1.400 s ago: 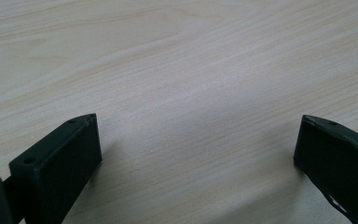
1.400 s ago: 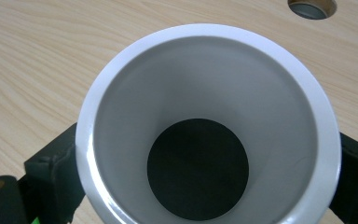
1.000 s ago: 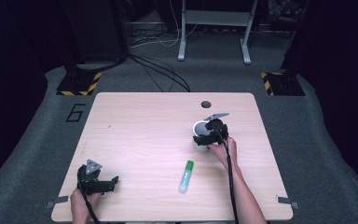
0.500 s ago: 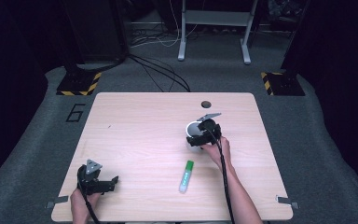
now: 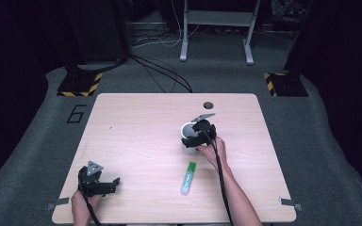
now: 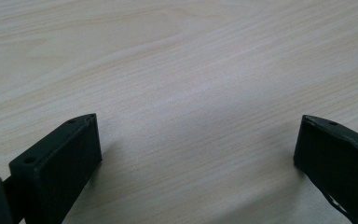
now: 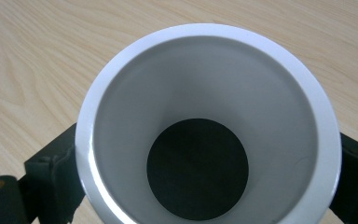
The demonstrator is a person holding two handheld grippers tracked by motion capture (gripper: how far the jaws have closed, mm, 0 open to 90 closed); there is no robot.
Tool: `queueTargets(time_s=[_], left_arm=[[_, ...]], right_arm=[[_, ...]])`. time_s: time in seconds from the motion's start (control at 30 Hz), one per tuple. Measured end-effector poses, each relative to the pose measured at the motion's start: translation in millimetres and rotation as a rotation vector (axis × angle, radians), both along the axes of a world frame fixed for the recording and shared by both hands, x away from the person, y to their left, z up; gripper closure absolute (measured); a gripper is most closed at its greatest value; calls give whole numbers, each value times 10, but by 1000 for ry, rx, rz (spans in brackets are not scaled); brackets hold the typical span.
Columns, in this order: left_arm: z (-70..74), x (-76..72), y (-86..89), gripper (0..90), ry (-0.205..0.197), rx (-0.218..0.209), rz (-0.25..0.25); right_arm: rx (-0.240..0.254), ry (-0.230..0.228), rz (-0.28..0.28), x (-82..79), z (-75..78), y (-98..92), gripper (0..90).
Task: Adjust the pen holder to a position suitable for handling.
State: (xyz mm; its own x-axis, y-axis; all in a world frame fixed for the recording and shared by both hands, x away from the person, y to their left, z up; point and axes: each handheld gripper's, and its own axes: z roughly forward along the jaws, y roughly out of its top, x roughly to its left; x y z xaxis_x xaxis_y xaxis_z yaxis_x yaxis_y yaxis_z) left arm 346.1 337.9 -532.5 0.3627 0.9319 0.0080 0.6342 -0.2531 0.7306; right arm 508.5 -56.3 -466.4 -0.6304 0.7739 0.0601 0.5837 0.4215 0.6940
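Observation:
A white cup (image 5: 187, 129) with a dark bottom stands on the wooden table (image 5: 141, 127), right of centre. My right gripper (image 5: 195, 139) is shut on it from the near side. In the right gripper view the cup (image 7: 205, 93) opens toward the camera, and a black finger (image 7: 51, 168) presses against each side of its wall. A pale tube with a green cap (image 5: 187, 178) lies on the table just nearer than the cup. At the near left corner my left gripper (image 5: 113, 185) rests open on bare wood, with nothing between its fingers (image 6: 60, 163).
A small dark hole (image 5: 208, 105) sits near the table's far edge. Beyond the table, cables (image 5: 160, 75) run over grey floor, with black bases marked in yellow stripes (image 5: 78, 84) and a metal frame (image 5: 217, 28). Metal brackets (image 5: 287, 203) stick out at the near corners.
My right gripper has shifted slightly to the left with the white cup held in it. The left gripper and the tube have stayed in place.

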Motion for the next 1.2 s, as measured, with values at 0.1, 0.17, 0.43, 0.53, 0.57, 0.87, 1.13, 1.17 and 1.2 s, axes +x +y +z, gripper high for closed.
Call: queueTargets(time_s=[0.1,0.17,0.43,0.53,0.57,0.87,1.13,1.17,1.2], left_arm=[[0,0,0,7,0,1,0],[0,0,0,7,1,-1,-1],[0,0,0,6,0,0,0],[3,-1,1,7,3,2,-1],[-1,0,0,7,-1,0,0],[0,0,0,6,0,0,0],[2,-1,0,7,2,2,0],[0,0,0,6,0,0,0],[0,0,0,7,0,0,0]], right_arm=[[-1,11,-3,-3,4,43,50],[-1,0,12,14,-1,79,49],[3,7,25,43,-8,175,47],[14,7,26,52,-18,193,45],[8,5,37,57,-20,182,44],[12,-10,41,-12,58,158,0],[49,-69,63,-228,235,-84,0],[47,-78,59,-266,249,-120,0],[55,-78,53,-309,265,-168,0]])
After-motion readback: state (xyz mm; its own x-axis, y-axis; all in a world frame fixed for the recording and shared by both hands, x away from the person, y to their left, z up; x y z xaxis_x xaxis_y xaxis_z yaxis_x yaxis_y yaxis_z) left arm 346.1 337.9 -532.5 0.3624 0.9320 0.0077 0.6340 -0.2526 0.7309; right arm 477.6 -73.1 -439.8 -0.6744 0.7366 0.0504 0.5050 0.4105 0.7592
